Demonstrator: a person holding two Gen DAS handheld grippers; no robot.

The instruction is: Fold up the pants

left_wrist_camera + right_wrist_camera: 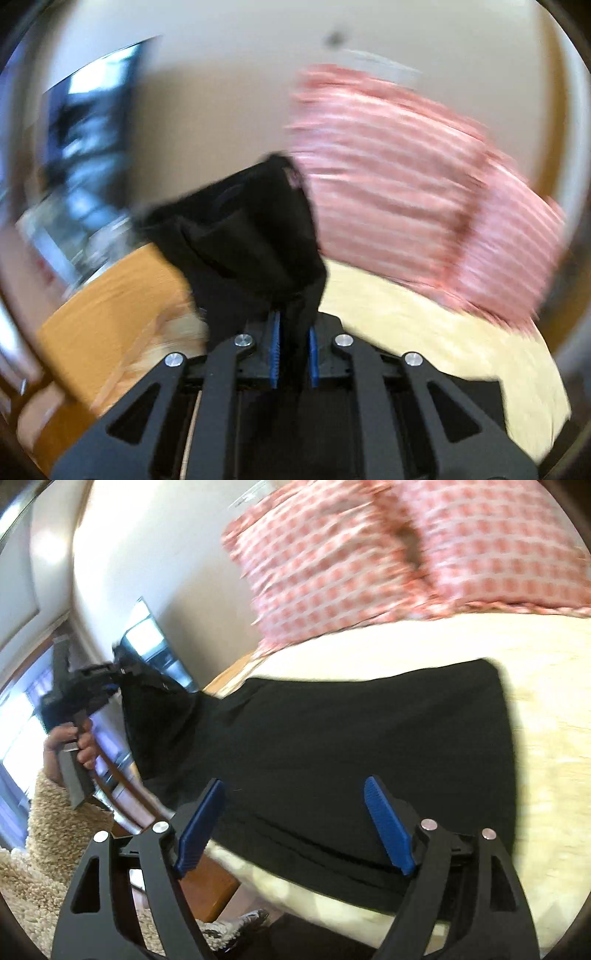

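The black pants lie spread across the cream bedspread, one end lifted off the bed's left side. My left gripper is shut on that lifted end of the pants, which bunches up in front of its blue pads. In the right wrist view the left gripper is held in a hand at the left, pulling the cloth up. My right gripper is open and empty, its blue fingers spread just above the near edge of the pants.
Two pink checked pillows stand at the head of the bed against a pale wall. A wooden bed frame runs along the left side. A shaggy beige rug covers the floor. A window is at the far left.
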